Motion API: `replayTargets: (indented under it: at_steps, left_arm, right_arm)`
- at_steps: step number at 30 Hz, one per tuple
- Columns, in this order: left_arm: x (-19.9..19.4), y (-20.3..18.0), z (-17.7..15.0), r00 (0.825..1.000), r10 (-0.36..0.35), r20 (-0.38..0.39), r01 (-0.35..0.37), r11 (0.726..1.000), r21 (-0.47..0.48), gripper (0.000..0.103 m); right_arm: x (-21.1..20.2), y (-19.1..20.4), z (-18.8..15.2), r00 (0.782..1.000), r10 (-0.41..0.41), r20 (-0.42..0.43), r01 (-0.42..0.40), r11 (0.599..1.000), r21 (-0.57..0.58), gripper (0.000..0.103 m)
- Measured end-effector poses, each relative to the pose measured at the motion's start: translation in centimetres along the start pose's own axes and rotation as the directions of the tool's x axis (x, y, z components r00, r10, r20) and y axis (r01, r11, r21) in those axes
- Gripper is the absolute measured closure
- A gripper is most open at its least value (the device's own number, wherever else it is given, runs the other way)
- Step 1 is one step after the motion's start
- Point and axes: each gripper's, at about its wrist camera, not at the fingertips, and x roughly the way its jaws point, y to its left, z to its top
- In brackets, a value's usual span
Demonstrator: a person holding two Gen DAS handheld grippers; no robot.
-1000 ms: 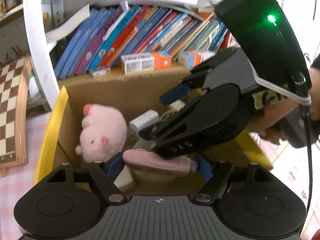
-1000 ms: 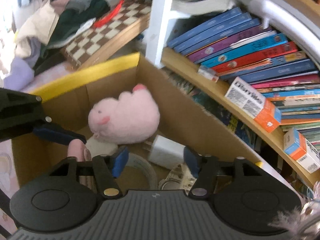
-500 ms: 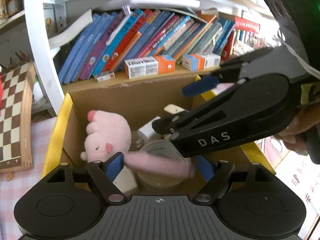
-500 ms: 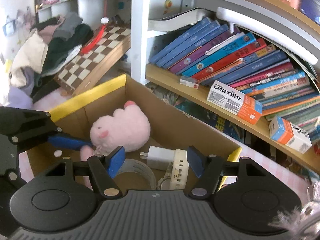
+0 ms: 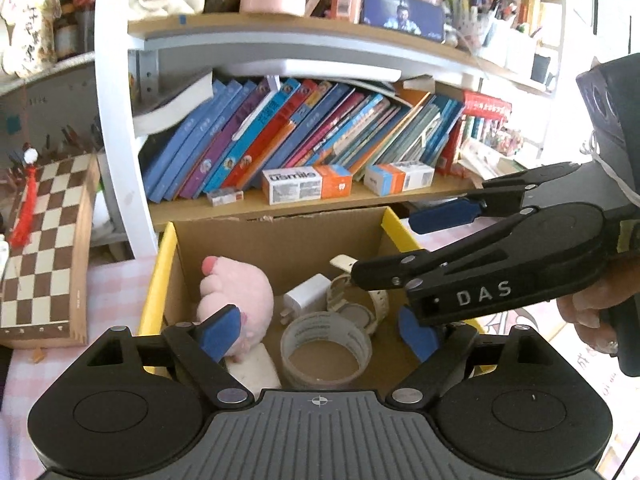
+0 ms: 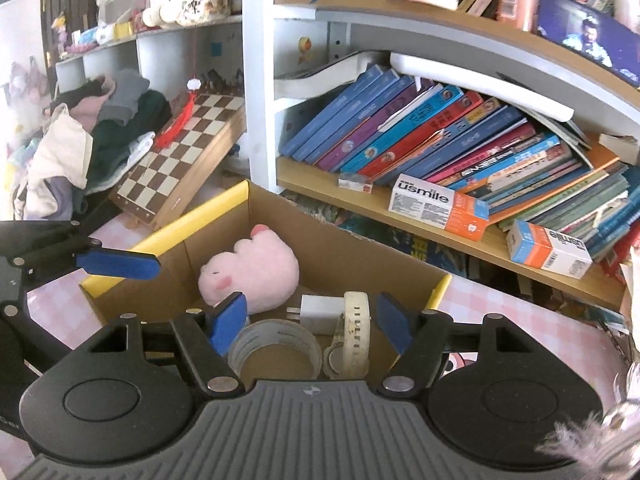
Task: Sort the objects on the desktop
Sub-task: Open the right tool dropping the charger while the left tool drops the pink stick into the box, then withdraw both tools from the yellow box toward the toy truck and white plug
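I hold both claws over the cardboard box (image 5: 276,240). My left gripper (image 5: 320,334) has just been opening and stands wide, nothing between its pads; my right gripper (image 6: 310,320) gapes empty. Plush pig (image 5: 236,292) at nine o'clock, tape roll (image 5: 326,350) at centre, watch (image 6: 354,332) at three o'clock, so the sorting looks nearly done.

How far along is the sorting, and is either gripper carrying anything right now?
Done: the cardboard box already holds the pink plush, white charger, tape roll and watch. In hand: nothing; the left gripper, jaws just opening, and right gripper are both empty above the box. Left: no unsorted desktop items are in view.
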Motion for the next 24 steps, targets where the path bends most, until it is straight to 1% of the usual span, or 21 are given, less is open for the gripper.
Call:
replayTargets:
  at_steps: [10, 17, 24]
  left_arm:
    - [-4.7, 0.1, -1.7, 0.998, -0.004, 0.056, 0.004, 1.000, -0.003, 0.014]
    - [-8.1, 0.7, -3.9, 0.998, 0.002, 0.060, -0.001, 1.000, -0.013, 0.014]
    - [-11.5, 1.9, -6.5, 0.999, 0.023, 0.047, -0.022, 0.999, -0.024, 0.014]
  right_arm:
    - [-5.3, 2.7, -1.6, 0.998, -0.043, 0.054, 0.042, 0.999, 0.030, 0.032]
    - [-8.6, 4.8, -4.0, 0.994, -0.094, 0.064, 0.089, 0.993, 0.074, 0.031]
    - [-10.7, 6.7, -7.4, 0.987, -0.150, 0.053, 0.142, 0.980, 0.142, 0.029]
